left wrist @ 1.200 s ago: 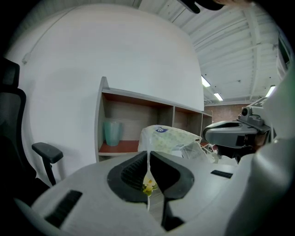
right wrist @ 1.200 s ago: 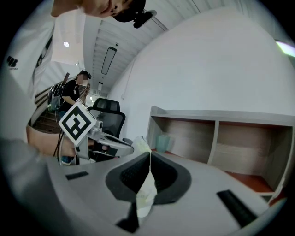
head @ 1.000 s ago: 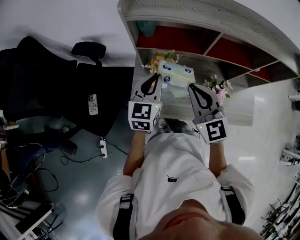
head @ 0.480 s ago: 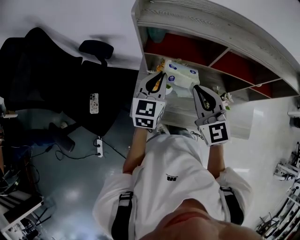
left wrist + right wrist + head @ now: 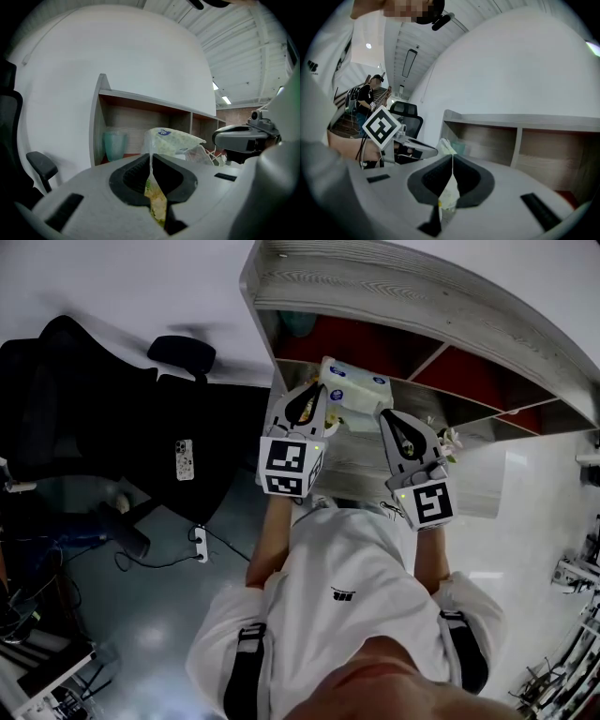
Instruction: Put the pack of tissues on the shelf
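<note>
The pack of tissues, white plastic with blue print, hangs in the air in front of the shelf's lower left compartment. My left gripper is shut on the wrapper's left edge, and my right gripper is shut on its right edge. In the left gripper view the thin wrapper edge runs between the closed jaws, with the pack bulging beyond them. The right gripper view shows the same pinch and the pack's end. The shelf has grey wood boards and red-backed compartments.
A teal cup stands in the shelf's left compartment, also seen as the cup in the left gripper view. Flowers lie on the lower board. A black office chair with a phone sits left; a power strip is on the floor.
Both grippers have lifted the tissue pack from beside the flowers on the lower board up to the shelf's compartment opening. Both stay shut on it.
</note>
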Demonstrator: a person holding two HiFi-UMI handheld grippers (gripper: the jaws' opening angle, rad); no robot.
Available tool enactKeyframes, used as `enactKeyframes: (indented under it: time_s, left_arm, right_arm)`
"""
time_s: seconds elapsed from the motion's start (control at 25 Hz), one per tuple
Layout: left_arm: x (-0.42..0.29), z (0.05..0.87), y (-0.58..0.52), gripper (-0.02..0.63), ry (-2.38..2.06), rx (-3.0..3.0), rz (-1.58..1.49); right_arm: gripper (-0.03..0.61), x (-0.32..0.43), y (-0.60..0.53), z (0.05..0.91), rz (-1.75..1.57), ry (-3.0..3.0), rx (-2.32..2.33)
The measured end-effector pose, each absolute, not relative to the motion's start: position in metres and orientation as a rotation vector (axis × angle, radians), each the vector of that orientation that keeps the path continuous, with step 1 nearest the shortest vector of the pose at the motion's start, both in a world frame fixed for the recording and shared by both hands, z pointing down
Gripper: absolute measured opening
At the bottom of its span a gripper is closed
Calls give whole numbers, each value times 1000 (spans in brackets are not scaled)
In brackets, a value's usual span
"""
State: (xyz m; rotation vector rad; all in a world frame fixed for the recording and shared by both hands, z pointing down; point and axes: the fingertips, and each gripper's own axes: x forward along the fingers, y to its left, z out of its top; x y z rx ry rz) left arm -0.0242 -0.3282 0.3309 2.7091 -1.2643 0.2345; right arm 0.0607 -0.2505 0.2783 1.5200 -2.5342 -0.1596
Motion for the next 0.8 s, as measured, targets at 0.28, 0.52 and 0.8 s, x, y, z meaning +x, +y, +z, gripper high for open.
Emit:
enactKeyframes:
  time_s: [0.28,0.52,0.8]
  left_arm:
    - [-18,333,-349,40,-1272,2701,248]
    - [-13,334,-366,40,-1278,2684,244]
    - [-9,334,-384,40,-1296,2667,234]
  right_arm:
    - [28,72,-268,282,-142,-2529,1526]
    - [28,78,-283,282,-131,-2539,1527]
    - [28,83,-297,286,-109,-2545,1513]
